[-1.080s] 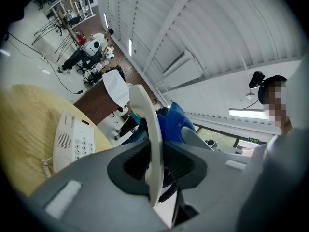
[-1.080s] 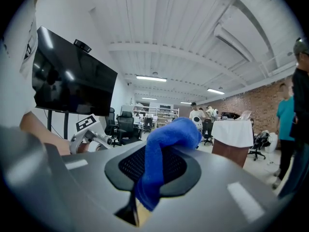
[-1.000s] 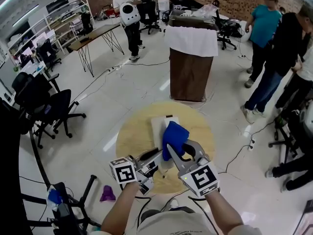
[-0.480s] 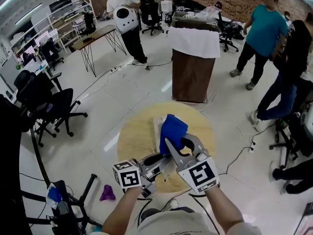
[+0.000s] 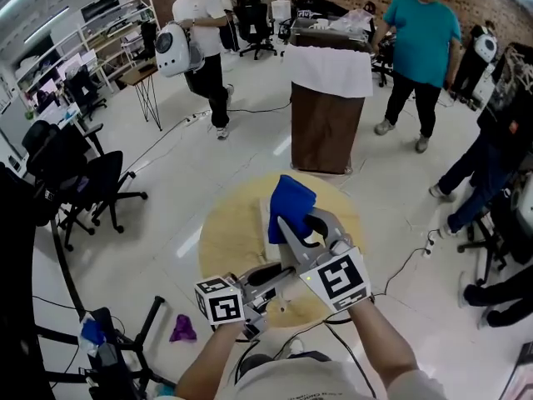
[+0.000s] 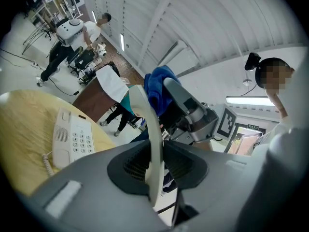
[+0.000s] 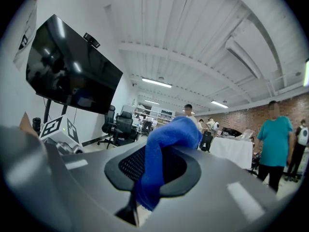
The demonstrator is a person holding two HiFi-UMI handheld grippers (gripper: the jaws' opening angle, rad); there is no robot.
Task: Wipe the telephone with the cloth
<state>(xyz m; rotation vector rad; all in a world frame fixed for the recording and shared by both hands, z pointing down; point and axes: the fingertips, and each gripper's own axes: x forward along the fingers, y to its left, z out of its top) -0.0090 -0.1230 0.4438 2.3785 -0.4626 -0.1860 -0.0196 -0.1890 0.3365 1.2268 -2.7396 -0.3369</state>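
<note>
The white telephone base [image 6: 72,139] lies on the round wooden table [image 5: 225,240], its keypad facing up. In the head view the blue cloth [image 5: 290,200] hides most of it. My right gripper [image 5: 301,223] is shut on that cloth [image 7: 164,153] and holds it up above the telephone. My left gripper [image 5: 275,280] hovers nearer to me at the table's front edge. It is shut on the white handset [image 6: 152,144], which shows edge-on between the jaws. From the left gripper view, the right gripper [image 6: 188,115] and the cloth [image 6: 157,88] hang just ahead.
A brown lectern draped in white [image 5: 326,115] stands beyond the table. Black office chairs [image 5: 83,186] are at the left. Several people walk or stand at the back and right. A purple object [image 5: 183,330] and cables lie on the floor near my feet.
My right gripper has lifted the cloth higher and a little farther over the table. My left gripper with the handset has drifted slightly toward me. People behind have walked on.
</note>
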